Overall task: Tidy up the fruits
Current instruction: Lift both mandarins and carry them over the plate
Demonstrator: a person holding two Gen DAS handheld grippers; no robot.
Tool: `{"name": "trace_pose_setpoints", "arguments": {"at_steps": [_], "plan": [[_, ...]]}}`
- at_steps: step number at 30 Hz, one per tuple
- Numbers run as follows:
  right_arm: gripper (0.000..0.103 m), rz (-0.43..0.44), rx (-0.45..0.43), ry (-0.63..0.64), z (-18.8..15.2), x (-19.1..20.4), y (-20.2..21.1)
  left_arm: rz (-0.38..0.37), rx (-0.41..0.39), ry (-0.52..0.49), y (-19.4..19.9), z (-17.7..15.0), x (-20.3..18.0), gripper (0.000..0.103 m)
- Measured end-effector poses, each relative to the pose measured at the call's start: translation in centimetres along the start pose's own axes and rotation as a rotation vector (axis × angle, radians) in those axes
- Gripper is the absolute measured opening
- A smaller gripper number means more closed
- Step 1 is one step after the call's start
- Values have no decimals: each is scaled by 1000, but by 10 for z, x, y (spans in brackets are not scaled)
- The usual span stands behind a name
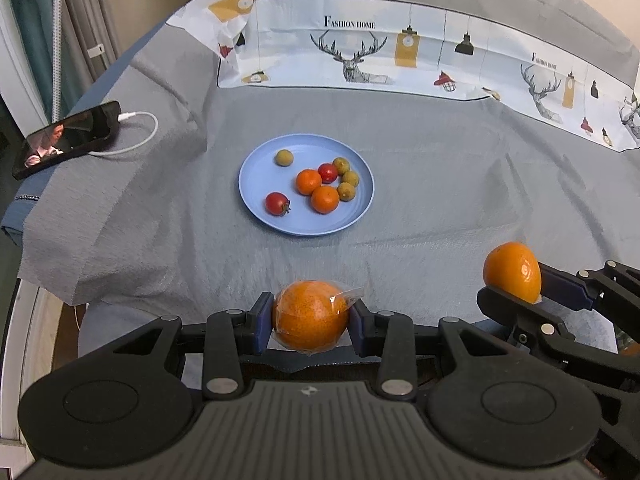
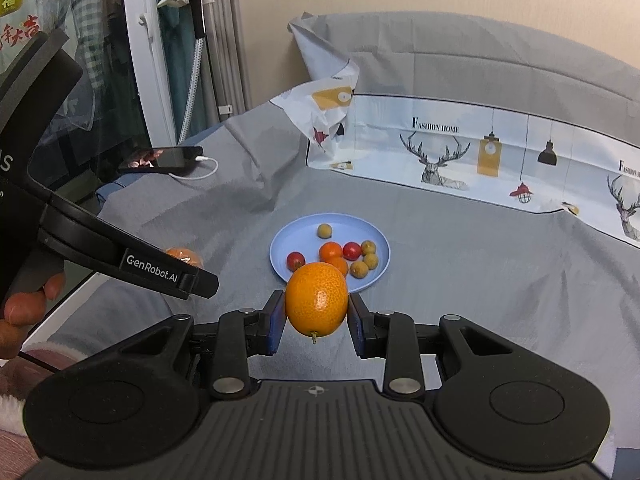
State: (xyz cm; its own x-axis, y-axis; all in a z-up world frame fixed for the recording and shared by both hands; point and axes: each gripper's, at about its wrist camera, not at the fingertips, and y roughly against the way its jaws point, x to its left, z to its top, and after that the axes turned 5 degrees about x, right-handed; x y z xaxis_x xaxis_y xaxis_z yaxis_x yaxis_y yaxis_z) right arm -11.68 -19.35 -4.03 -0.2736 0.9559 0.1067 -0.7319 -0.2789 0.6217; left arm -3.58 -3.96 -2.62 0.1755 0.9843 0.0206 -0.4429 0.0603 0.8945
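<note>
A grey cloth covers the whole surface in front of you, with a white printed sheet along its far edge, a phone on its cable at the far left, and a blue plate near the middle holding two small oranges, two cherry tomatoes and four little greenish fruits. Your left gripper is clamped on a plastic-wrapped orange over the near edge of the cloth. Just to its right, your right gripper pinches a bare orange on the near side of the plate.
</note>
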Motion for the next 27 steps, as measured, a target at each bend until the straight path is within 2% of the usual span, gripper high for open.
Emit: {"name": "trace_pose_setpoints", "arguments": {"at_steps": [10, 20, 27], "plan": [[34, 10, 81, -18, 6, -8, -34, 15, 75, 8, -36, 20, 8, 42], [34, 25, 183, -66, 15, -24, -88, 24, 168, 12, -89, 53, 14, 42], [34, 21, 219, -72, 30, -33, -142, 77, 165, 4, -127, 93, 21, 42]]}}
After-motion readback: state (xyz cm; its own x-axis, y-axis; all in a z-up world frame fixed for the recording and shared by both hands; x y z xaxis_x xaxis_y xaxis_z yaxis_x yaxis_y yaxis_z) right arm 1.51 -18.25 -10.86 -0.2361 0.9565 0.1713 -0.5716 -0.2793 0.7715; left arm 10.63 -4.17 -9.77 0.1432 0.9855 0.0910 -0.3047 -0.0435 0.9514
